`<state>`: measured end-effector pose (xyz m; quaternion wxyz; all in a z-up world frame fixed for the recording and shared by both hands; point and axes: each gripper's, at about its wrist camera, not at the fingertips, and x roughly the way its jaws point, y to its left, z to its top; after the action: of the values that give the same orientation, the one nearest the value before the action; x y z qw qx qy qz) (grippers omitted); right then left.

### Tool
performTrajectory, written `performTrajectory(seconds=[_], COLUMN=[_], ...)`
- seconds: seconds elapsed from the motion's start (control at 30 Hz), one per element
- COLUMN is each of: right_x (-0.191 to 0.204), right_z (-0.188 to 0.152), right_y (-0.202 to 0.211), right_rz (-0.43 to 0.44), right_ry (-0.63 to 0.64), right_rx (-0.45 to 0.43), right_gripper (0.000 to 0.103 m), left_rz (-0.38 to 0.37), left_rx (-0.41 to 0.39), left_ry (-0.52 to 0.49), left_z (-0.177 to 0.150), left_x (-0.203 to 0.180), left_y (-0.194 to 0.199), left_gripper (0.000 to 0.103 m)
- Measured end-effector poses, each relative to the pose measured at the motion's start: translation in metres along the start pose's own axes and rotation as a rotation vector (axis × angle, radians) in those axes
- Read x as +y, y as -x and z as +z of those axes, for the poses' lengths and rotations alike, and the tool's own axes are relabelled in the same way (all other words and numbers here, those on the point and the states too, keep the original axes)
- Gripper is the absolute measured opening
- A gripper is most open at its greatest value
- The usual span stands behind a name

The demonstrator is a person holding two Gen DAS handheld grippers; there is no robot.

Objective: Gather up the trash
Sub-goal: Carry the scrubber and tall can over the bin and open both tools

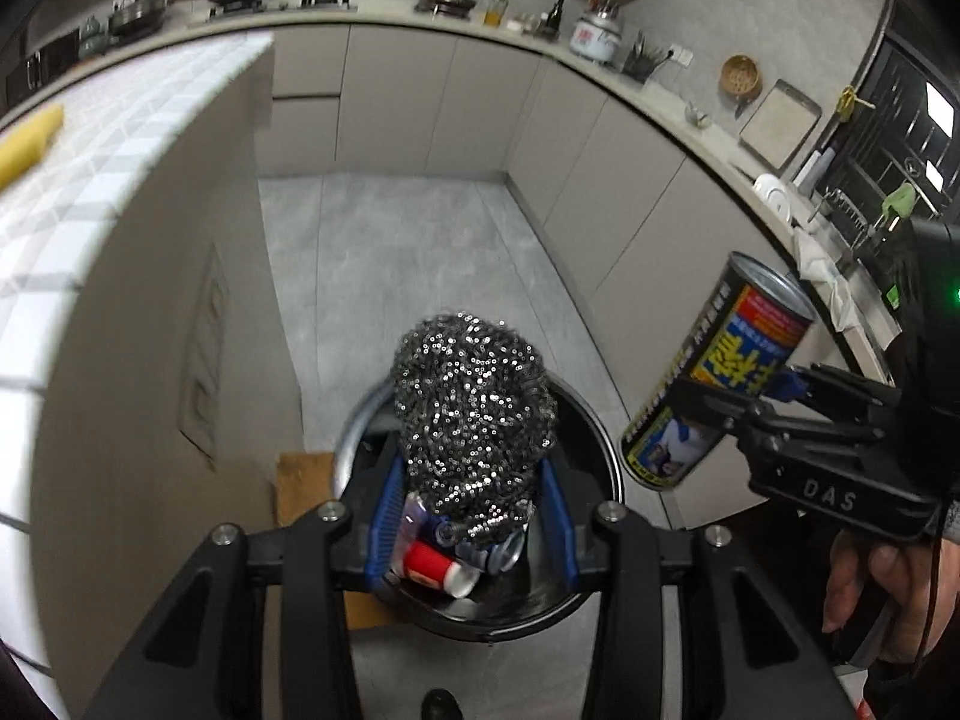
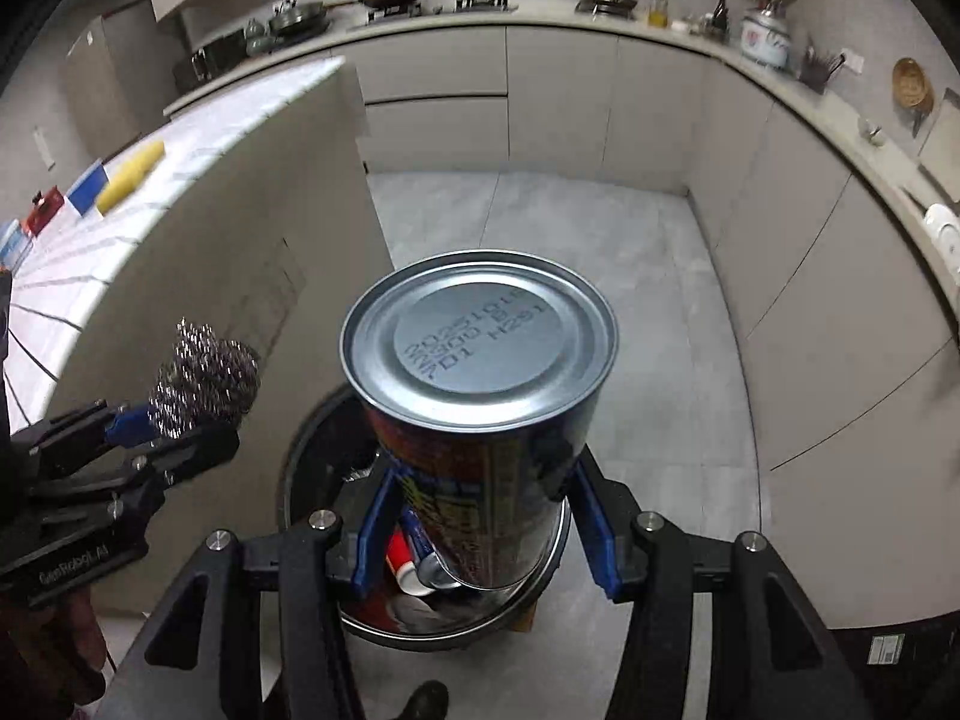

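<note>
My left gripper (image 1: 474, 504) is shut on a steel wool scrubber (image 1: 474, 408) and holds it above the round black trash bin (image 1: 594, 420) on the floor. The bin holds a red-and-white container (image 1: 435, 564) and other trash. My right gripper (image 2: 486, 516) is shut on a tall printed can (image 2: 480, 360), silver end towards the camera, over the same bin (image 2: 300, 468). The can also shows in the left wrist view (image 1: 714, 372), and the scrubber in the right wrist view (image 2: 204, 378), held level beside each other.
A white-tiled island counter (image 1: 78, 192) stands to the left with a yellow object (image 2: 129, 177), a blue-and-white pack (image 2: 87, 189) and a red item (image 2: 45, 210). Grey cabinets (image 2: 780, 252) and a cluttered worktop ring the grey floor (image 1: 408, 264). A cardboard piece (image 1: 303, 480) lies by the bin.
</note>
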<state>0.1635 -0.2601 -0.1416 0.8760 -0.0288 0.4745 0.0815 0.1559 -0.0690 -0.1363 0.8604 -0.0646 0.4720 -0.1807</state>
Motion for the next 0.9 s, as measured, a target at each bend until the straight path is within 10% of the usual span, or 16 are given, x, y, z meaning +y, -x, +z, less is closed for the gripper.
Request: performTrajectory(seconds=[0.27,0.37,0.4,0.47,0.9], right_x=[-0.007,-0.001,0.001,-0.001,-0.035], right_z=[0.008,0.01,0.012,0.01,0.032], right_y=[-0.037,-0.064,-0.074,-0.082,-0.022], right_rz=[0.056,0.114,0.118,0.146,0.125], right_ry=[0.008,0.024,0.011,-0.026,-0.221], right_rx=[0.035,0.1,0.128,0.129,-0.02], right_gripper=[0.055,0.06,0.086,0.099,0.099], left_rz=[-0.013,0.104,0.105,0.124,0.157], left_rx=[0.066,0.05,0.041,0.053,-0.06], left_ry=[0.039,0.045,0.055,0.056,0.005], left_z=[-0.027,-0.029,-0.028,-0.03,-0.008], left_x=[-0.007,-0.003,0.0,0.004,-0.025], left_y=[-0.03,-0.027,-0.024,-0.02,0.029], left_gripper=[0.049,0.093,0.095,0.095,0.095])
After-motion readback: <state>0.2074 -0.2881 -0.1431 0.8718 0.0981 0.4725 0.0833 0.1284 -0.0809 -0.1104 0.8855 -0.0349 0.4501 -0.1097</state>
